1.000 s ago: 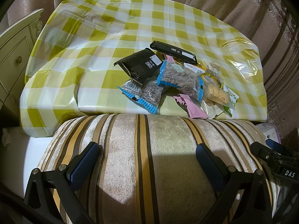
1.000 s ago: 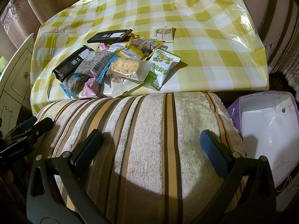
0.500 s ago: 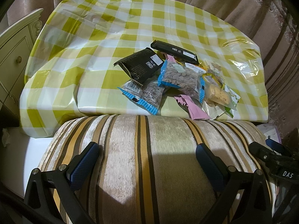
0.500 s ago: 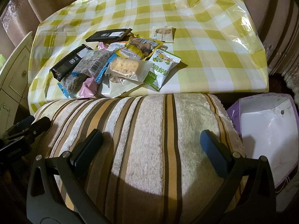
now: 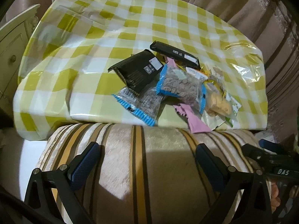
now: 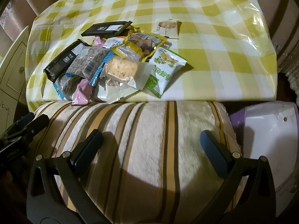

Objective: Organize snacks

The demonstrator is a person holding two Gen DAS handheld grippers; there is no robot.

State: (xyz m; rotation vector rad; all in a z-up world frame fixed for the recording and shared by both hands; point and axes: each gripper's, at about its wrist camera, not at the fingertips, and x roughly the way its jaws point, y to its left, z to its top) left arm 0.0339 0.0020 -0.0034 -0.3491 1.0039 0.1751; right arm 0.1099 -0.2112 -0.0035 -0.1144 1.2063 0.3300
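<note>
You are at the very start: nothing is picked yet, and both tools hang over the striped cushion, short of the snacks. Your left gripper has its fingers spread wide with nothing between them, and your right gripper is just as wide and empty.

The snacks lie in one loose, overlapping heap near the front edge of the checked surface, apart from one pale packet just behind the heap. A pink wrapper pokes over the edge toward the cushion.

Your next move is probably to reach over the cushion and take a packet from the rim of the heap, where an edge is free. The green-and-white packet on the right or a black bar on the left look easiest; the middle ones are pinned under others.

Only the right view shows the white-lined purple bag beside the cushion, a likely place to put things. The left view shows the cabinet more fully.
</note>
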